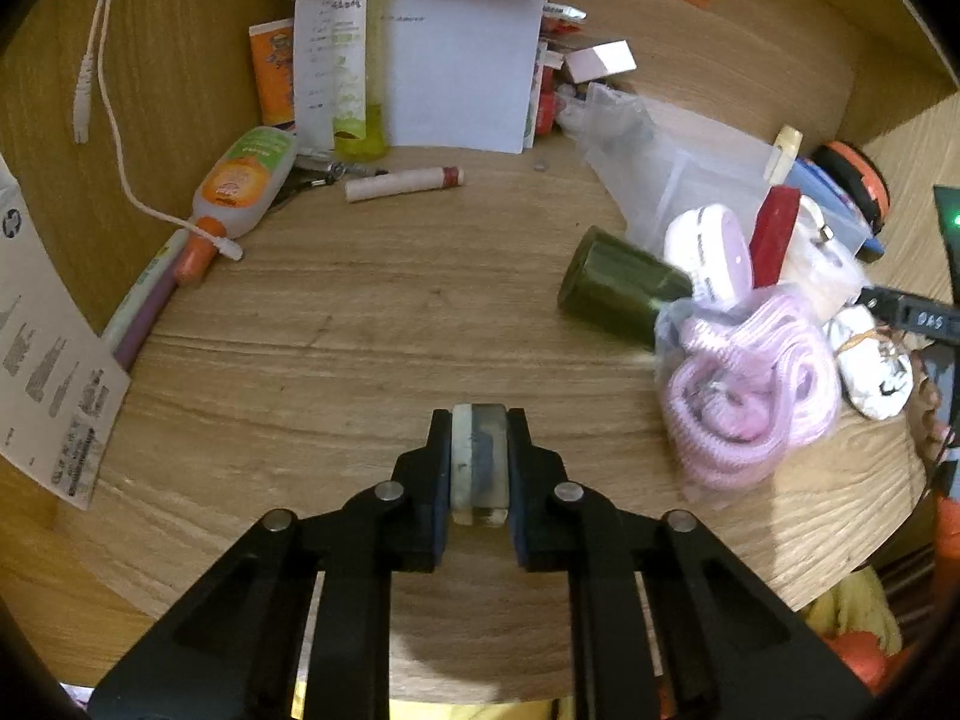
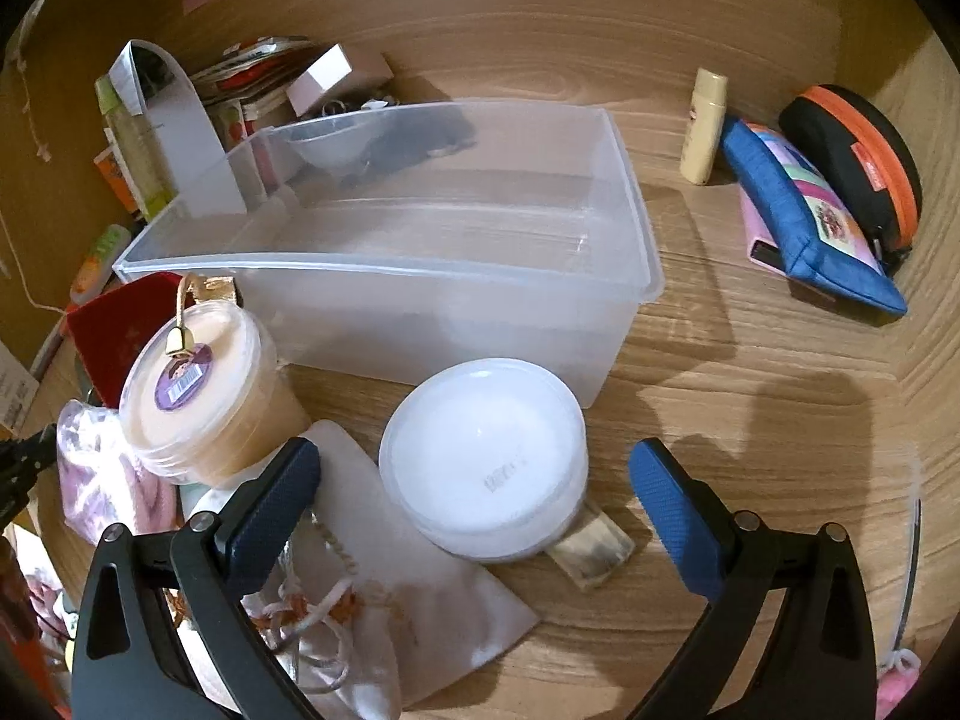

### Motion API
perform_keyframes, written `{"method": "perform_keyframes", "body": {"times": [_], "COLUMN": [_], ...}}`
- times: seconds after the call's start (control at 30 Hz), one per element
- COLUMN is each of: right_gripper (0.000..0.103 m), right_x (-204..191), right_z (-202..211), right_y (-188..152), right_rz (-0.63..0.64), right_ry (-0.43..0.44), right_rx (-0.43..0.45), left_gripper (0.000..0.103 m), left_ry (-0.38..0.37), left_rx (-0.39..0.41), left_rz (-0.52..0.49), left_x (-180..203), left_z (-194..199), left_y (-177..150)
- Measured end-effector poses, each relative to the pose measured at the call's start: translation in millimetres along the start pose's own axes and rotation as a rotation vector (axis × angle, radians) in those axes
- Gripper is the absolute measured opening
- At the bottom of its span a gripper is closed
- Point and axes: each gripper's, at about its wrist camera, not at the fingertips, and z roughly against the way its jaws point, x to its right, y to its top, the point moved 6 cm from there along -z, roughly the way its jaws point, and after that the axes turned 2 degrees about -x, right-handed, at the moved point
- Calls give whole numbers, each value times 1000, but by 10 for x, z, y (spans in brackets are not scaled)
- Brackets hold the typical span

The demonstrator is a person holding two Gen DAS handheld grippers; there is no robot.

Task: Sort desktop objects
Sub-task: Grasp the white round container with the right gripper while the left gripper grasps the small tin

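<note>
My left gripper (image 1: 479,468) is shut on a small pale block with a grey face, like an eraser (image 1: 479,462), held above the wooden desk (image 1: 360,330). My right gripper (image 2: 474,498) is open and empty, its jaws on either side of a round white lidded tub (image 2: 486,456). Behind the tub stands a clear plastic storage bin (image 2: 420,228). A beige lidded jar with a purple label (image 2: 198,384) stands left of the tub. A white drawstring pouch (image 2: 360,612) lies under my right gripper.
In the left wrist view: an orange-capped bottle (image 1: 240,192), a paper-wrapped stick (image 1: 402,183), papers (image 1: 456,60), a dark green jar (image 1: 618,285), and a pink cord in a bag (image 1: 750,396). In the right wrist view: a blue pouch (image 2: 804,216), an orange-rimmed case (image 2: 852,162), and a cream tube (image 2: 705,126).
</note>
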Motion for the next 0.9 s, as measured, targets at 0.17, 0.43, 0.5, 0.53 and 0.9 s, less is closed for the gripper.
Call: {"method": "perform_keyframes", "body": {"times": [0.17,0.43,0.5,0.53,0.9], "right_gripper": [84,65,65,65,65], "right_x": [-60,2,32,45,112], "right_z": [-31,-7,36,62,780], "right_y": [9,19,16,17,206], "right_rz": [16,-2,-7,-8,-58], "right_ry": [14,15,10,10,35], "right_rx": [-10,-14,-4,2,206], "left_gripper": [16,16,16,16,16], "left_ry": [-29,-82,-94,-99,-169], "left_rx": [67,157,172,178,252], "left_rz": [-27,-66,-75,-78,-115], "left_x": [176,467,532,560,989], "left_z": [96,283,315,334,540], "left_y": [200,570,663,698,1238]}}
